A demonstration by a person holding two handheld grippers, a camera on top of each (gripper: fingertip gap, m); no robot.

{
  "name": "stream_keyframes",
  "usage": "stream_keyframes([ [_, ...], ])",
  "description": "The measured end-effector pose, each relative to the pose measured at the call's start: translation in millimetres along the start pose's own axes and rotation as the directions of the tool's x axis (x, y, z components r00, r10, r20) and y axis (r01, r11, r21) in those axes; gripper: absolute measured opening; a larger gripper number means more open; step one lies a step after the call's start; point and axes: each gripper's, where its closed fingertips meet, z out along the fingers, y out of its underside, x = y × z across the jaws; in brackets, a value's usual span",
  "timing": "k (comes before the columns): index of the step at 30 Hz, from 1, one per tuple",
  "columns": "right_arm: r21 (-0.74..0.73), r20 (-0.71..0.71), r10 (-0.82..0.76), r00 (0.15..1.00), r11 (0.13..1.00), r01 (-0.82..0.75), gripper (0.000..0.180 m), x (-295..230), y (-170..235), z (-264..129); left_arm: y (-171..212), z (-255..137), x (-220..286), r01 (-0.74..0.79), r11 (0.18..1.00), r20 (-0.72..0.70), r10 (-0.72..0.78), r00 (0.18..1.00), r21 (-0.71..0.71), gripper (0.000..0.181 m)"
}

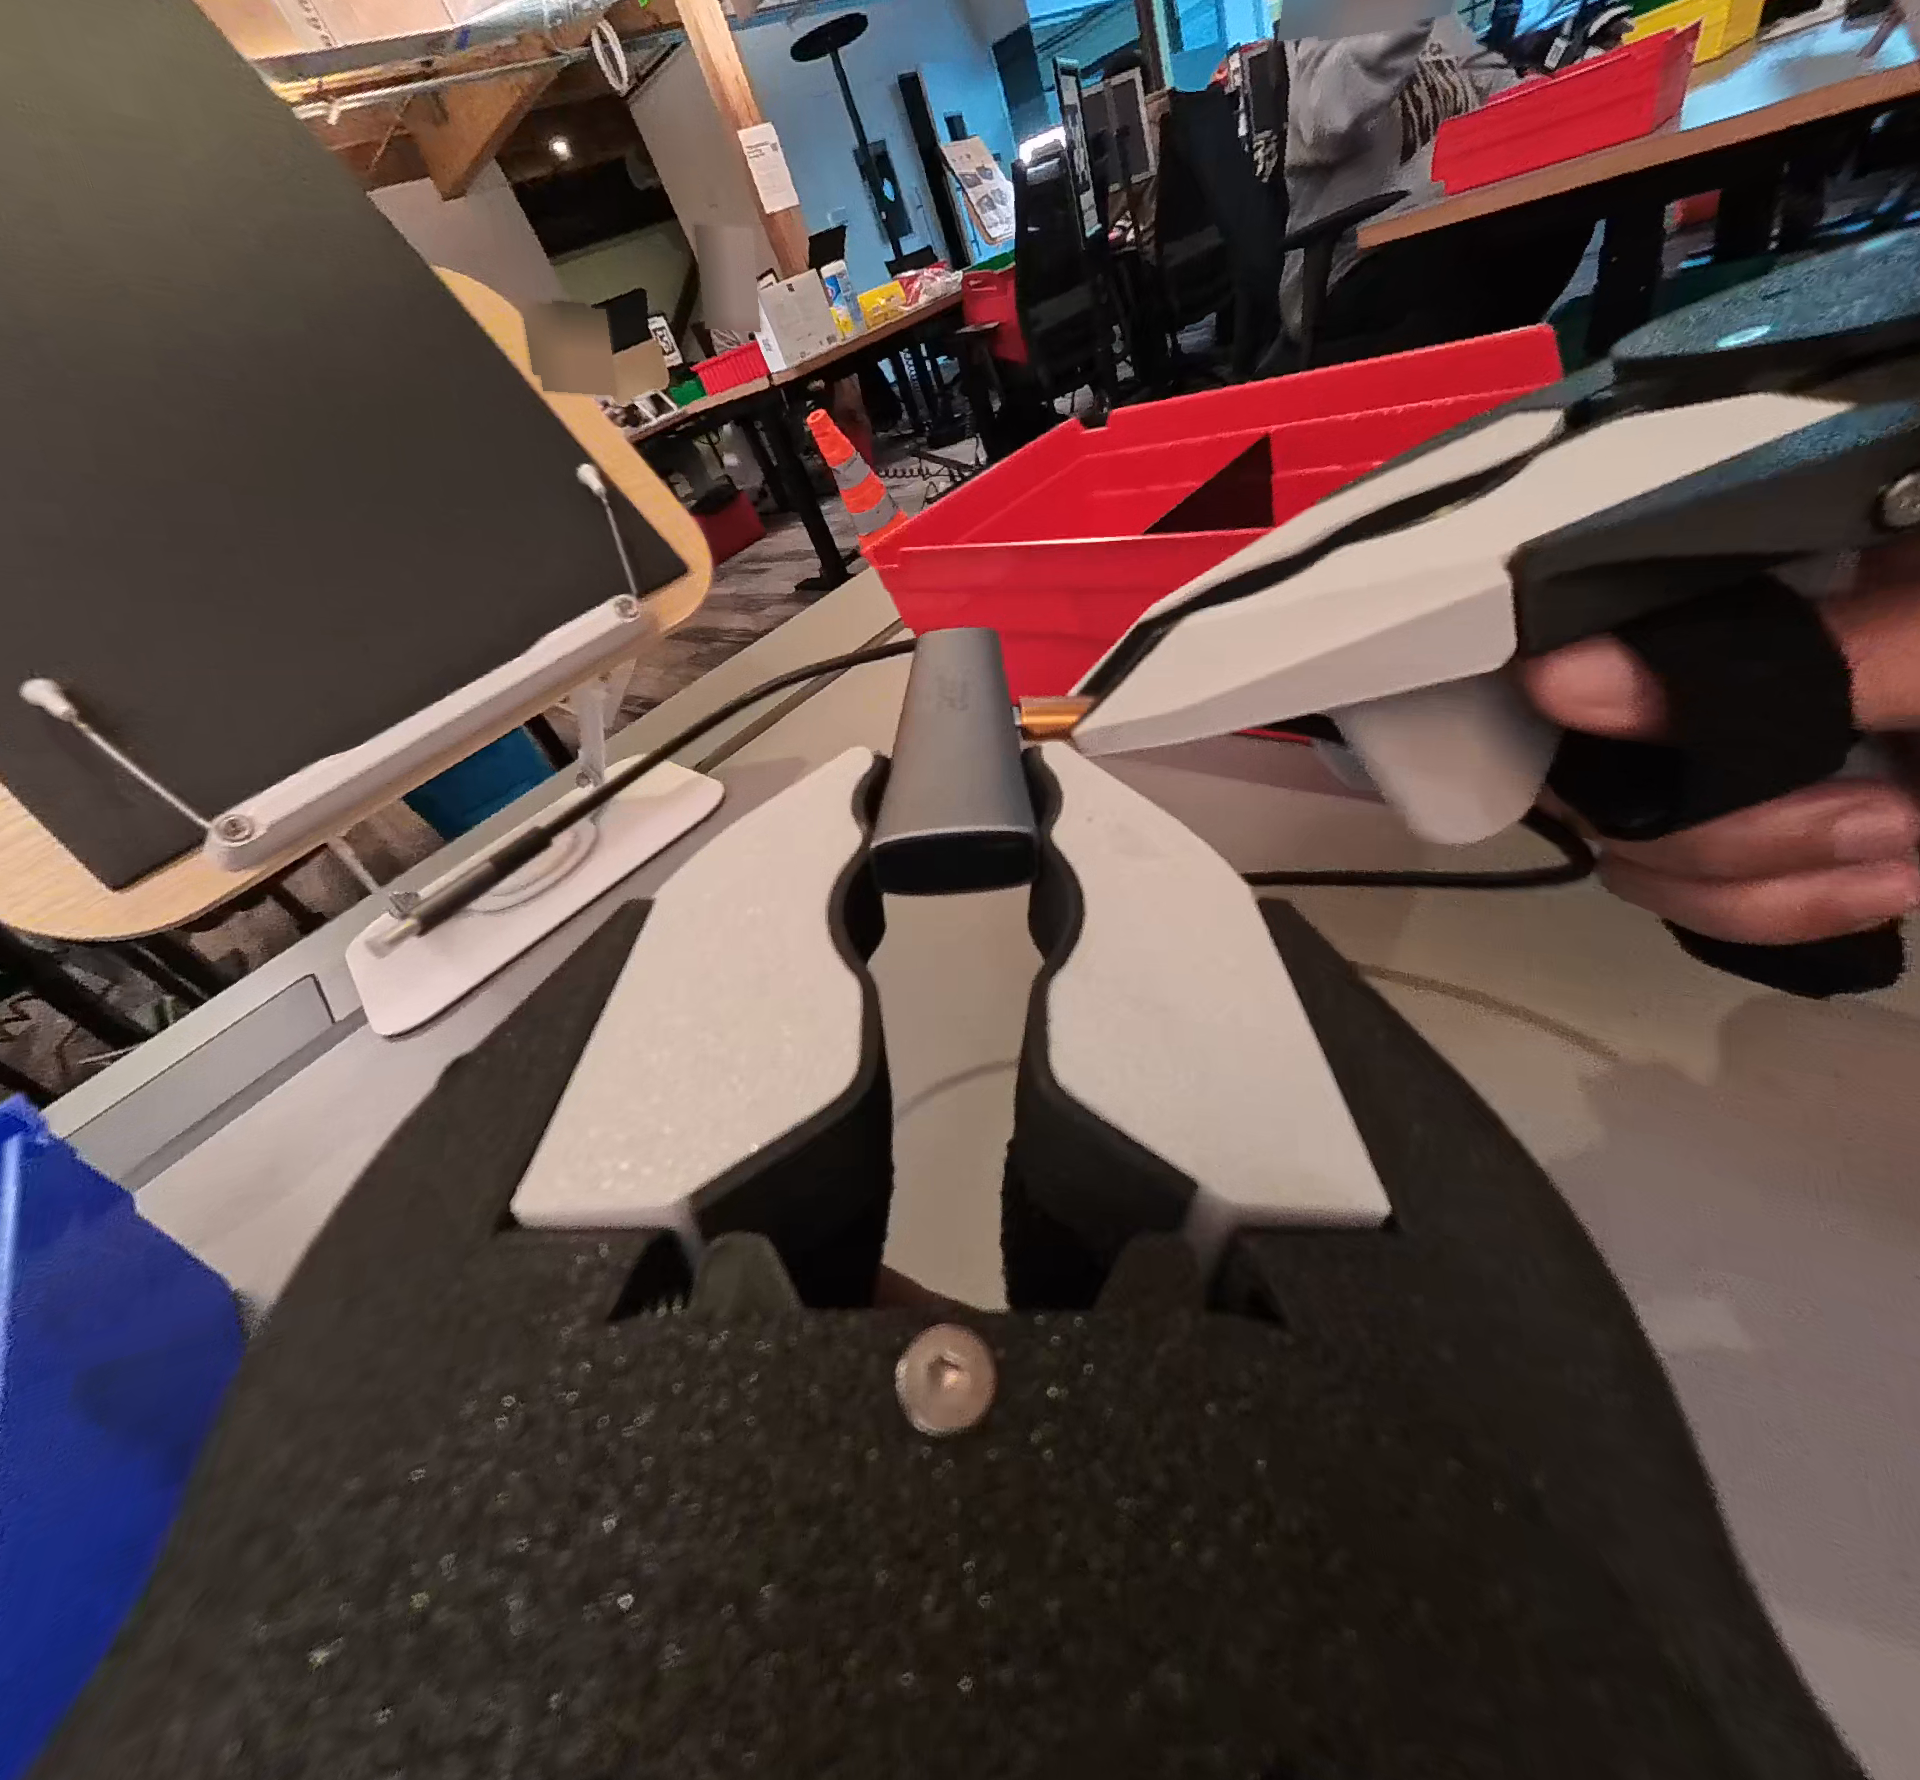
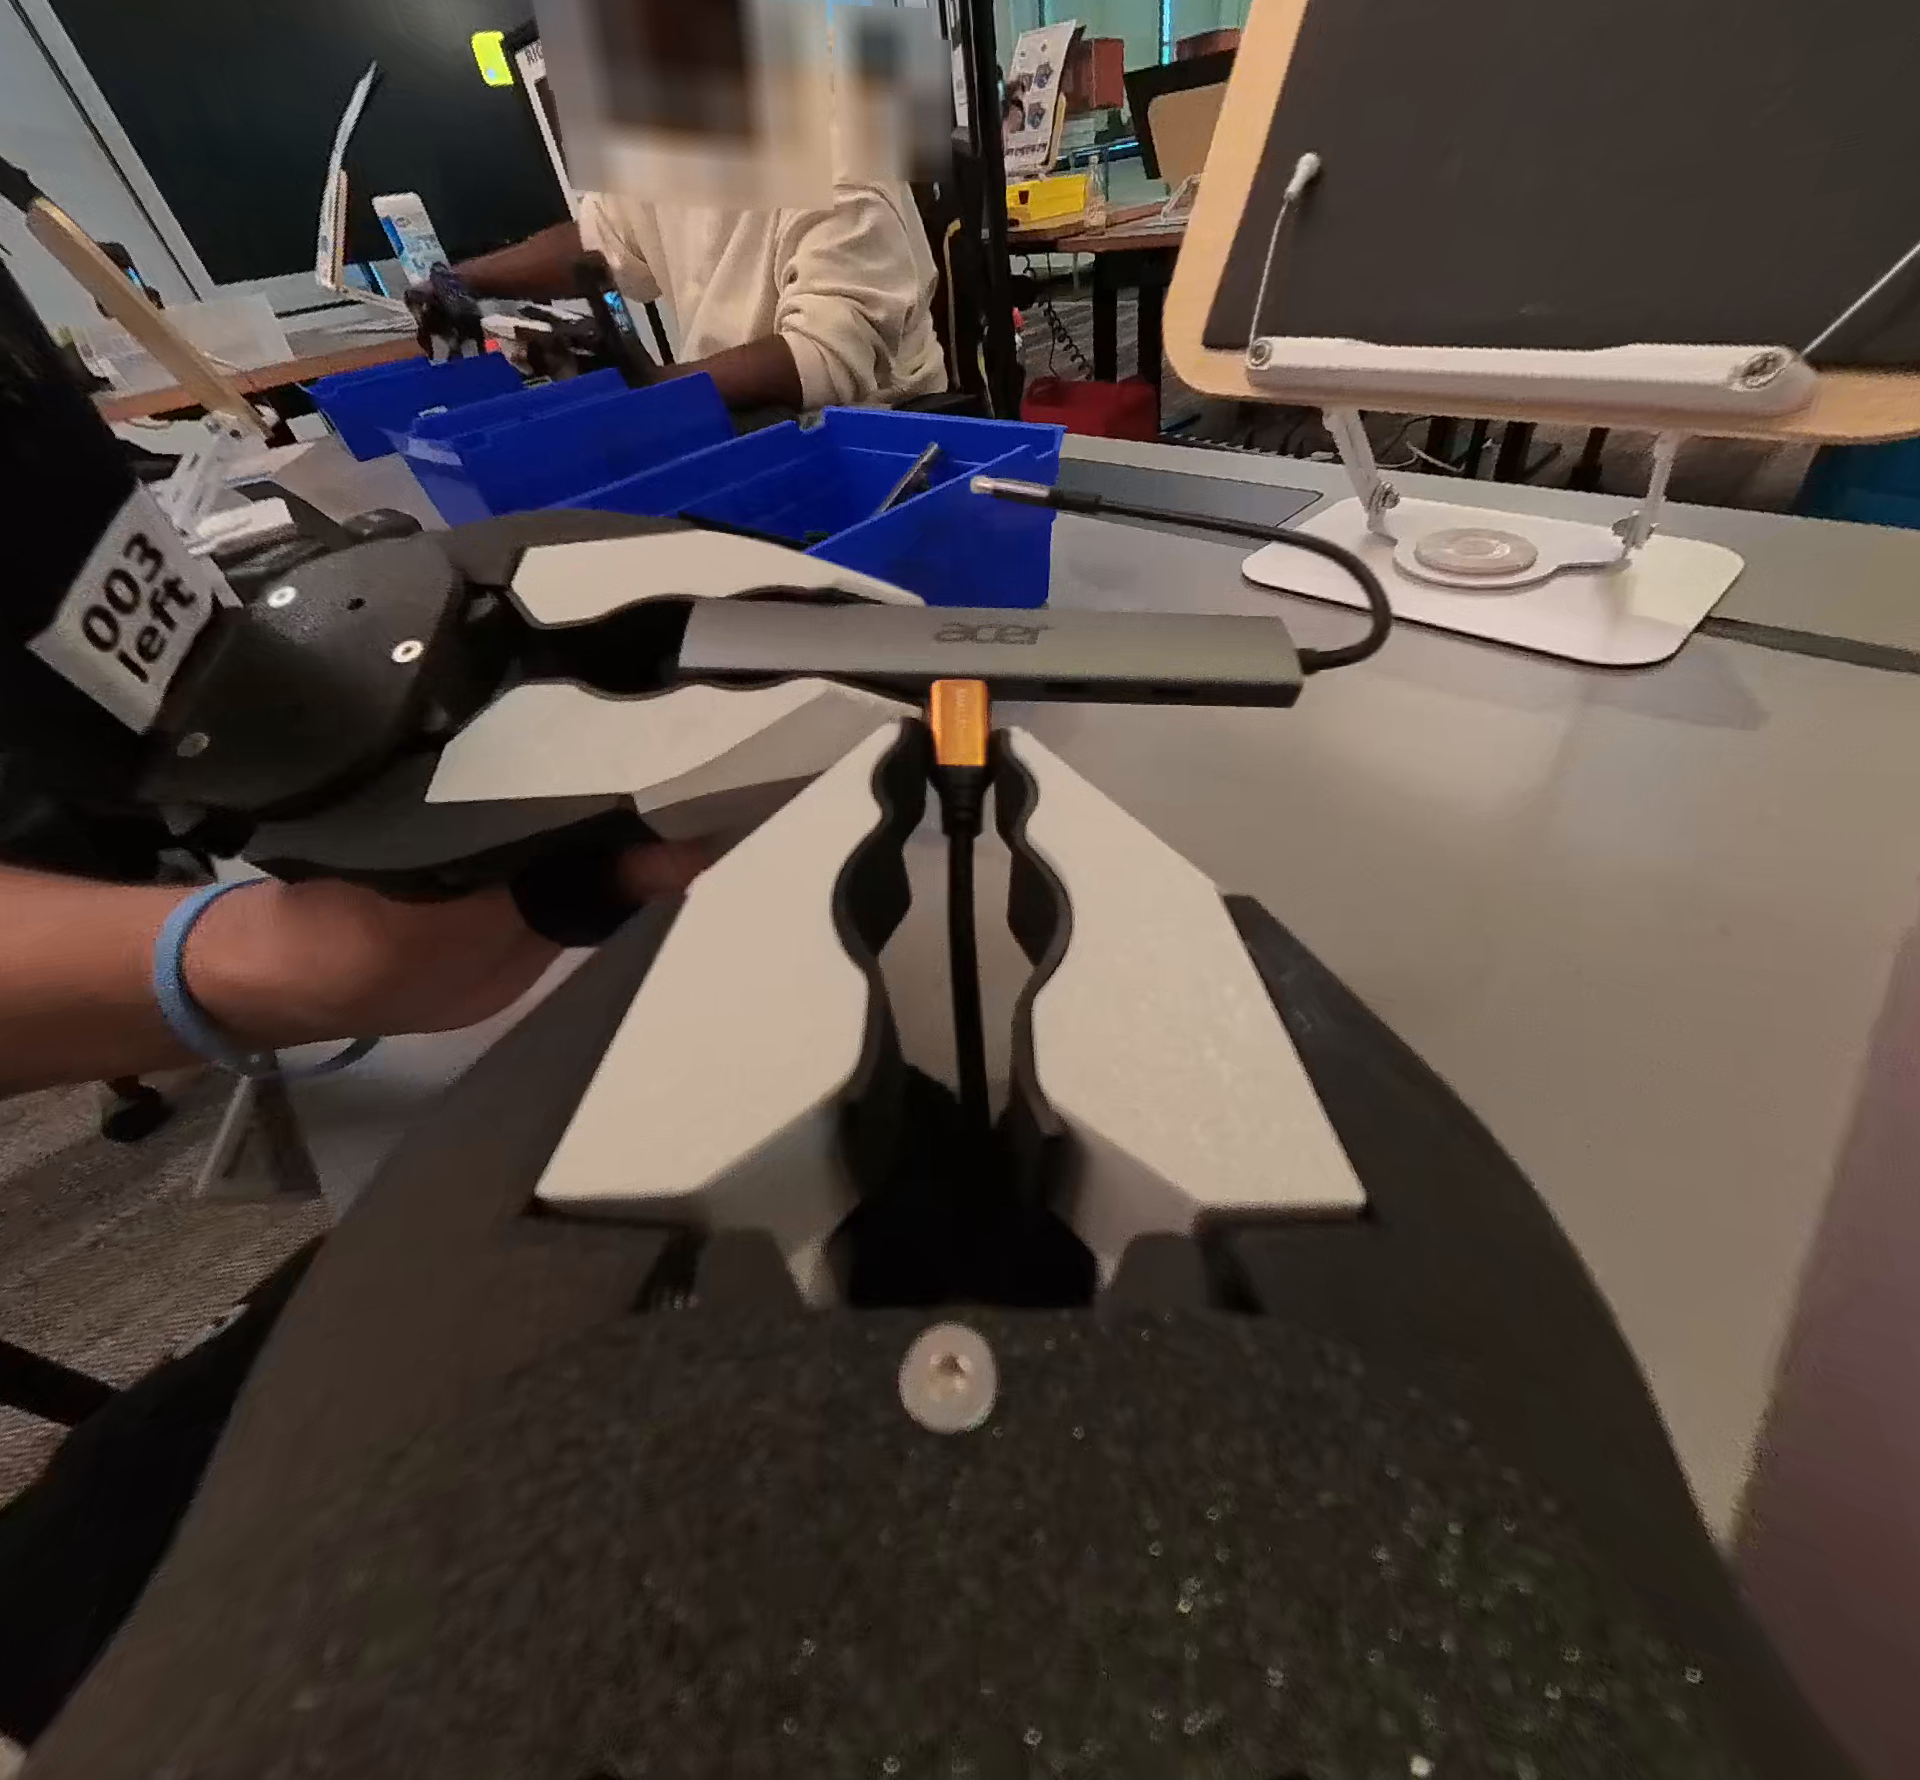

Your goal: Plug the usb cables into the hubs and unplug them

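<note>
Left wrist view, left to right: a blue bin [image 1: 94,1418] is cut off at the lower left edge; behind it a black panel on a white stand [image 1: 540,857] is set on the grey table [image 1: 1558,1159]. At centre the left gripper [image 1: 954,795] is clenched on the near end of a grey hub [image 1: 951,754], which is held clear of the table and points away from the camera. The hub's own black lead [image 1: 665,754] trails left to a free plug lying on the stand's base. At the hub's right side an orange plug [image 1: 1044,720] is seated, pinched in the tip of the right gripper [image 1: 1081,707], which is held by a hand [image 1: 1766,795]. A red bin [image 1: 1039,587] is seen behind.

Right wrist view, left to right: the left gripper [image 2: 665,629] enters from the left, the hub [image 2: 987,650] held level in it. At centre the right gripper [image 2: 961,764] is closed on the orange plug [image 2: 958,722], whose front end meets the hub's near edge; its black cable [image 2: 966,951] runs back between the fingers. Blue bins [image 2: 935,525] stand behind, the stand [image 2: 1507,587] to the right.
</note>
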Motion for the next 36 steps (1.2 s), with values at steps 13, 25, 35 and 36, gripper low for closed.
stream_keyframes([
  [13, -0.007, -0.065, 0.052, 0.997, 0.999, -0.052, 0.011, 9.5, 5.9, -4.9, 10.1, 7.8, 4.1, 0.130, 0.985, 0.032, -0.127, 0.991, -0.116, 0.024],
  [25, -0.009, -0.135, 0.086, 0.987, 0.996, -0.088, 0.010, 28.8, 12.5, -22.9, 30.7, 16.3, -20.4, 0.260, 0.952, 0.172, -0.232, 0.957, -0.160, 0.024],
  [35, 0.091, 0.185, 0.104, 0.977, 0.988, -0.123, 0.011, 23.3, -83.4, -50.9, 37.2, 11.3, -35.6, 0.263, 0.948, 0.097, -0.250, 0.964, -0.178, 0.024],
  [36, 0.075, 0.250, 0.125, 0.960, 0.986, -0.148, 0.010, 23.3, -101.3, -58.4, 45.4, 7.5, -36.9, 0.264, 0.944, 0.107, -0.247, 0.963, -0.197, 0.024],
])
